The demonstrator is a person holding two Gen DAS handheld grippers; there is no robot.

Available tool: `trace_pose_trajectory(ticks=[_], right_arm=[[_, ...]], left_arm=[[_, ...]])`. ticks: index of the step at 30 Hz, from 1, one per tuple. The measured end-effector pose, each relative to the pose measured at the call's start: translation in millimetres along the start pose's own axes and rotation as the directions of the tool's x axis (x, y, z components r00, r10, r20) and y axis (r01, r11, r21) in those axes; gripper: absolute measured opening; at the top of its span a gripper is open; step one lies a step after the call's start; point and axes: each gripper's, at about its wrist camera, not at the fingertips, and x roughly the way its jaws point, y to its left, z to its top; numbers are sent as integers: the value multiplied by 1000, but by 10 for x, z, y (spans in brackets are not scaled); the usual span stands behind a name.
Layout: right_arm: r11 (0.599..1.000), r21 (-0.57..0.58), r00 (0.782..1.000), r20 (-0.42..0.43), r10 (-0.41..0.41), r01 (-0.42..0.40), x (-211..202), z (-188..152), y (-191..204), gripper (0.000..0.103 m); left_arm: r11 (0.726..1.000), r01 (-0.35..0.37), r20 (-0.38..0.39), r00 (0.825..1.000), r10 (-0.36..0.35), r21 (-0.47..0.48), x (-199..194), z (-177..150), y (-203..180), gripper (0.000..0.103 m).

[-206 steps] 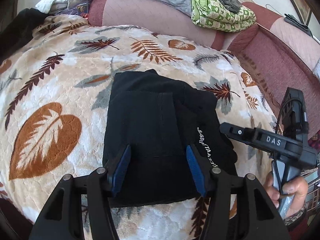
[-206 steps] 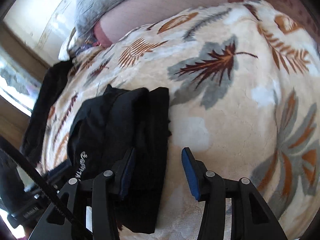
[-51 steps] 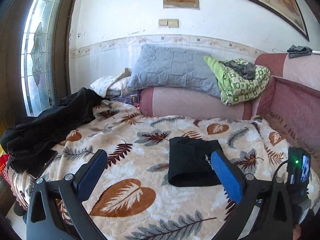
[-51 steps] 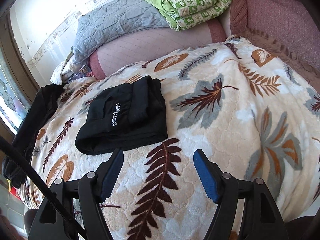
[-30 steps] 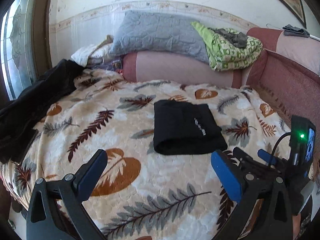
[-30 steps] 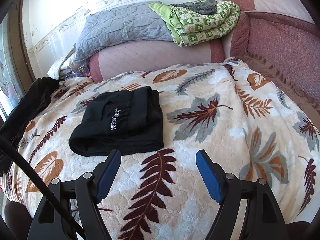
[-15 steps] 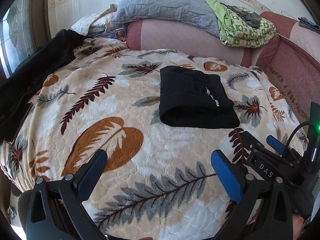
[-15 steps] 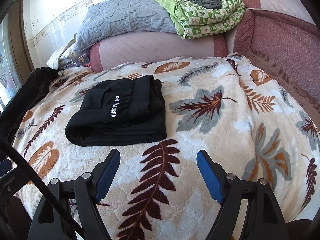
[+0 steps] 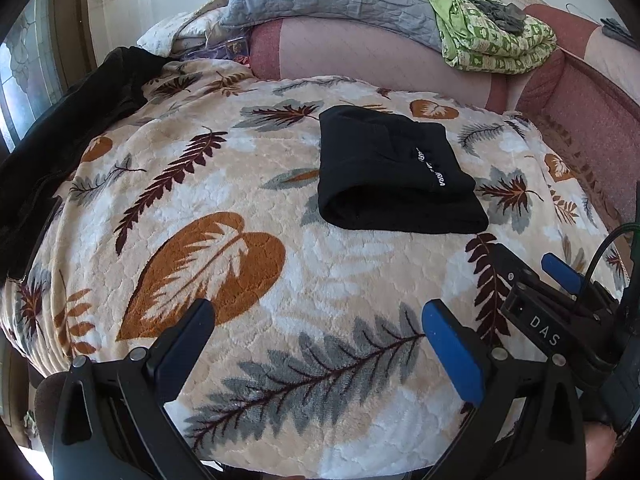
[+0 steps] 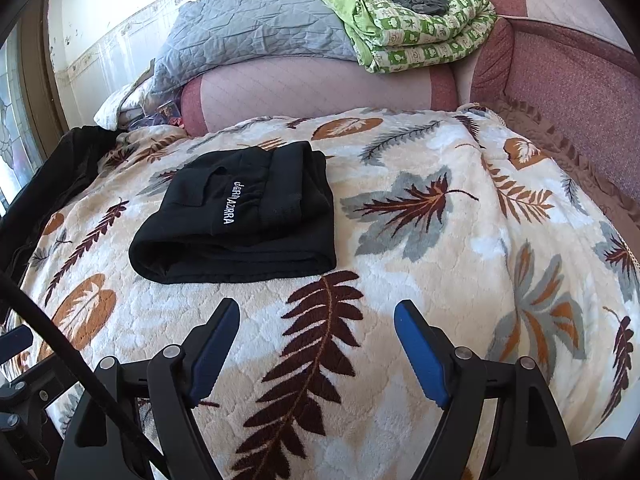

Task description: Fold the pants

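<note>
The black pants lie folded into a compact rectangle on the leaf-patterned blanket, white lettering on top. In the right wrist view the pants sit at centre left, ahead of the fingers. My left gripper hangs open over bare blanket, well short of the pants, nothing between its blue pads. My right gripper is open too, empty, just short of the pants' near edge. The right gripper's body shows at the right edge of the left wrist view.
A dark garment is heaped along the blanket's left edge. Behind the blanket stand a pink sofa back, a grey quilted pillow and a folded green patterned cover. A red sofa arm bounds the right.
Both grippers have left the pants and pulled back with wider jaws. Over the last second the left wrist view has tilted downward, so the wall has left the frame; the right view hardly moved.
</note>
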Motion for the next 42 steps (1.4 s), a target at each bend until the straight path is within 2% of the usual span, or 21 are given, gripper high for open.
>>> trace_pose_trajectory(ticks=[42], right_arm=[[1000, -3, 1000, -11, -1, 1, 31, -11, -30, 85]], left_arm=[[999, 21, -60, 998, -23, -35, 122, -82, 48, 103]])
